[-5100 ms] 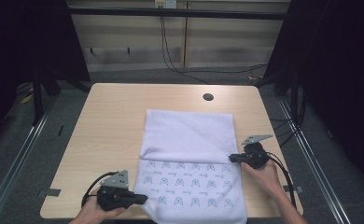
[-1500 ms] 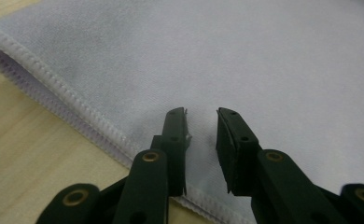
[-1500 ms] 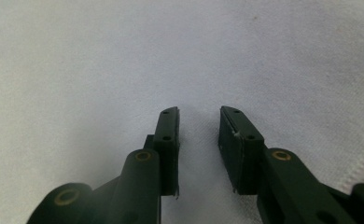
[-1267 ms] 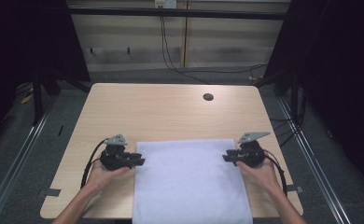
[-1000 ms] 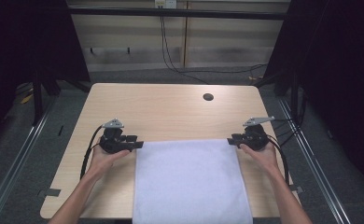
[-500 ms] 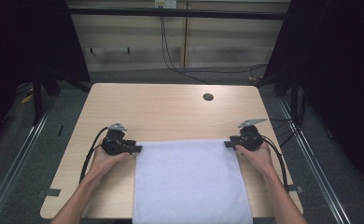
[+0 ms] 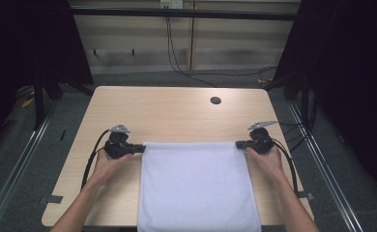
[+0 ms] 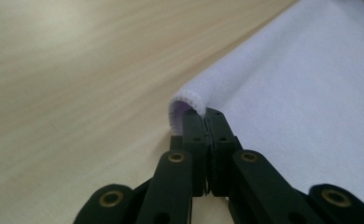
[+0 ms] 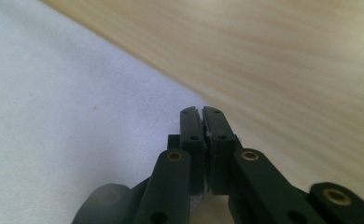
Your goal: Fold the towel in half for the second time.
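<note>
A plain white towel (image 7: 196,188) lies flat on the wooden table (image 7: 177,111), and its near end reaches the table's front edge. My left gripper (image 7: 142,149) is at the towel's far left corner. Its jaws have just been closing and now stand shut, with the curled hem (image 8: 185,100) pinched at the tips of the left gripper (image 8: 203,113). My right gripper (image 7: 238,144) is at the far right corner. Its jaws have just been closing too. The right gripper (image 9: 202,110) is shut, with the towel (image 9: 54,93) meeting the jaws at its corner.
A round dark hole (image 7: 215,100) sits in the tabletop at the far right of centre. Bare wood stretches beyond the towel's far edge and beside both hands. Cables trail from both grippers along the forearms. Dark frame posts and floor rails flank the table.
The towel, earlier half folded with a patterned side up, now lies plain and flat. Both grippers went from its sides to its far corners, and they kept nearly still over the last half second.
</note>
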The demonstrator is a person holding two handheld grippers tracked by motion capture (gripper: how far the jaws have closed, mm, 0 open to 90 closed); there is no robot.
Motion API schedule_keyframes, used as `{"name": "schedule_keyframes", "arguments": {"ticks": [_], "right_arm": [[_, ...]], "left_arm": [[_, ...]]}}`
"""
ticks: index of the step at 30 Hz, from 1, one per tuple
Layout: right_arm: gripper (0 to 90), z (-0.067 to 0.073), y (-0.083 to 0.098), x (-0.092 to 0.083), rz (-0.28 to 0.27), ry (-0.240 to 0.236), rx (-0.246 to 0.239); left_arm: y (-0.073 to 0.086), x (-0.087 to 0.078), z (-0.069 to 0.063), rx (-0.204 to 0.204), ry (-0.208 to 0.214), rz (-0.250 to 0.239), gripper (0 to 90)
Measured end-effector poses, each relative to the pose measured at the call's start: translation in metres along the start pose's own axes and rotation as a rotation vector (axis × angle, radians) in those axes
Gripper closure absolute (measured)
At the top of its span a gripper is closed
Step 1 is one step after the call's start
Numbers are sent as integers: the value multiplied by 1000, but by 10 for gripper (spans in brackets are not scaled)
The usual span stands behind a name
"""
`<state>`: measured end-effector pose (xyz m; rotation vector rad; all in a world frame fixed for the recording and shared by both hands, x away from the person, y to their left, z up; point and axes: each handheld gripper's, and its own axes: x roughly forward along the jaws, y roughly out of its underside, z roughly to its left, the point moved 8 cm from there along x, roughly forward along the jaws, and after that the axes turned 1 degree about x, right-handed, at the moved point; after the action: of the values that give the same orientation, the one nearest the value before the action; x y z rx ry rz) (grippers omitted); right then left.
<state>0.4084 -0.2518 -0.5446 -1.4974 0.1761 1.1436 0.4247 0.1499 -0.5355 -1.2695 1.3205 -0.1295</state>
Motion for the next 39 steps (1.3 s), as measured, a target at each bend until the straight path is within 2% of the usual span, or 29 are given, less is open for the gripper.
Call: {"name": "schedule_keyframes", "arguments": {"ticks": [3,5,9,13,15,18,20,23,24,26,28,29,32,33,34,35,37,39], "right_arm": [[887,-6,-12,-9,-61,0,9],[888,-9,-22,-15,-86,8,9],[888,-15,-42,-29,-148,33,14],[889,-18,-57,-43,-196,41,23],[890,-16,-64,-51,-229,42,19],[891,-11,-75,-64,-274,42,1],[891,-6,-82,-74,-301,39,-12],[892,1,-91,-89,-337,36,-25],[892,4,-93,-93,-354,31,-31],[892,13,-92,-103,-371,16,-52],[892,28,-80,-113,-365,-1,-92],[892,33,-74,-117,-363,-8,-107],[892,55,-40,-130,-340,-36,-143],[892,62,-27,-134,-329,-46,-152],[892,69,-15,-138,-322,-57,-147],[891,75,-2,-142,-316,-67,-146],[891,85,23,-146,-278,-76,-145],[890,96,45,-148,-250,-89,-139]], "left_arm": [[-15,2,4,-11,-13,-35,889],[-31,-1,4,-16,-9,-83,889],[-59,-10,5,6,-33,-131,889],[-73,-21,2,10,-38,-178,889],[-79,-28,0,34,-46,-189,889],[-90,-41,-4,43,-57,-229,890],[-96,-50,-9,49,-57,-261,890],[-103,-63,-18,79,-64,-290,891],[-103,-67,-23,79,-49,-302,890],[-97,-74,-34,100,-30,-308,890],[-83,-81,-46,124,-14,-300,890],[-74,-84,-54,130,10,-295,890],[-38,-95,-76,145,59,-265,890],[-25,-98,-83,144,63,-249,890],[-13,-101,-91,141,88,-244,890],[1,-102,-101,146,114,-217,890],[17,-104,-114,171,113,-175,889],[39,-101,-126,187,114,-85,888]]}}
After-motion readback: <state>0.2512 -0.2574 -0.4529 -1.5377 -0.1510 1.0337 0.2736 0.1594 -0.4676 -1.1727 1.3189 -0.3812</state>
